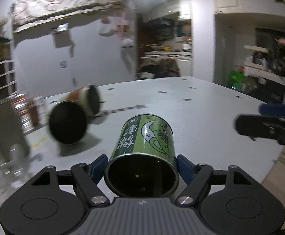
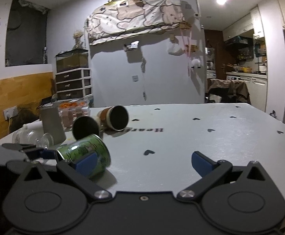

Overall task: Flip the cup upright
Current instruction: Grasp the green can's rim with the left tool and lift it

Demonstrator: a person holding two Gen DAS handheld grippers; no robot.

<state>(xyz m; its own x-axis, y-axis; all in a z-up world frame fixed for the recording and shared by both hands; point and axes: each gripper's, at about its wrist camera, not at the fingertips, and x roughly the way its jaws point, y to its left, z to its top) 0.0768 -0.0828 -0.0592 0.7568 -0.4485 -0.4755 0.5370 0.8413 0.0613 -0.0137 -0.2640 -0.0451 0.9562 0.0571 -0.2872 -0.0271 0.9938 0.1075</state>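
the left gripper (image 1: 141, 165) has the green cup (image 1: 145, 139) between its blue fingers (image 1: 183, 166), pinching it at the sides near the rim. the cup's open mouth faces back toward the left wrist camera and its closed base points away over the counter (image 1: 211, 117), so its long axis runs straight along the fingers, tilted a little upward at the far end. in the right wrist view the same cup (image 2: 85, 154) is tipped on its side low over the counter, with its shadow beneath it; whether it touches the surface i cannot tell.

the right gripper (image 2: 142, 161) is off to the right of the cup, its fingers spread wide with nothing between them, so the left one is the nearer and is the one doing the work. to stand the cup up, my judgement is that the wrist must roll the mouth upward and bring the base down.

farther back lie a dark cup (image 1: 67, 122) and a brown cup (image 1: 87, 99), both on their sides with mouths toward the cameras.
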